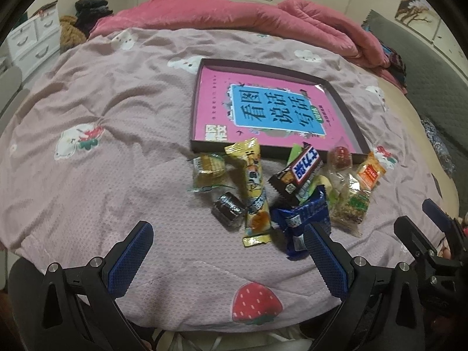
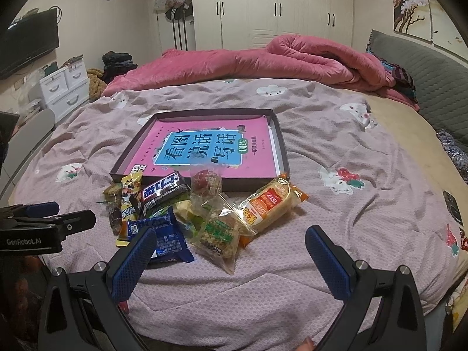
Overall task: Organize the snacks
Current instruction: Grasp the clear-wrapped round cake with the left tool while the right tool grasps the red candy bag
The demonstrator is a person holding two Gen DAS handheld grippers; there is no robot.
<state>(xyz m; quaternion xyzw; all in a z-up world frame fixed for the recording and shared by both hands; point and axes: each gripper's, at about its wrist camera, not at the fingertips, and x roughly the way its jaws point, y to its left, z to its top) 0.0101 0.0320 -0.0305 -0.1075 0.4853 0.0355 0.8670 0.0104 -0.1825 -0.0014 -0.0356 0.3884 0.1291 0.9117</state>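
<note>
A pile of wrapped snacks lies on the pink bedspread in front of a shallow dark tray (image 1: 195, 99) (image 2: 282, 143) holding a pink book. The pile has a Snickers bar (image 1: 298, 172) (image 2: 163, 191), a long yellow packet (image 1: 251, 190), a blue packet (image 1: 301, 219) (image 2: 163, 234), a clear green-labelled packet (image 1: 351, 207) (image 2: 218, 234), an orange packet (image 1: 370, 174) (image 2: 269, 204) and a red round sweet (image 1: 339, 156) (image 2: 206, 182). My left gripper (image 1: 228, 245) is open and empty, just short of the pile. My right gripper (image 2: 231, 245) is open and empty, near the clear packet.
A rumpled pink quilt (image 2: 263, 61) lies across the far side of the bed. White drawers (image 2: 67, 87) stand at the left, wardrobes (image 2: 278, 5) at the back, a grey headboard (image 2: 424, 79) at the right. The right gripper shows at the left wrist view's right edge (image 1: 427, 234).
</note>
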